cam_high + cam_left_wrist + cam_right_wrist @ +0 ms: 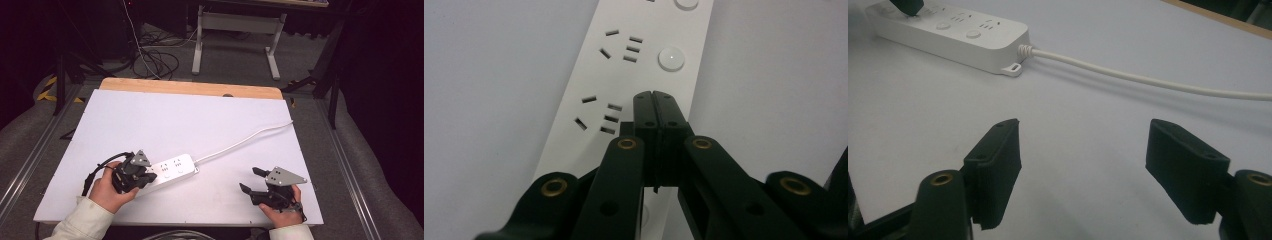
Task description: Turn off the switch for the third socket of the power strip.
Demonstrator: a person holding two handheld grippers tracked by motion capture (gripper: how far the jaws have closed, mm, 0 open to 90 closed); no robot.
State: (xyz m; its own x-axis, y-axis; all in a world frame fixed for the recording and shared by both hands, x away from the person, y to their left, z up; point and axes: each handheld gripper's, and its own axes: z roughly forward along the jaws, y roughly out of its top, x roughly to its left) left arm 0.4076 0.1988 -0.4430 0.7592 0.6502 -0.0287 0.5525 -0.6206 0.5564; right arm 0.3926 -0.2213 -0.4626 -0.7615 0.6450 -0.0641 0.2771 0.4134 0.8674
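Left gripper (655, 97) parked on the power strip (172, 169), jaws pressed together, gripping nothing
Strip lies near-left on the white table (150, 120); right gripper (1083, 145) wide open, empty, well apart to the right

The left gripper (655, 100) hides the power strip's (624, 75) near end.
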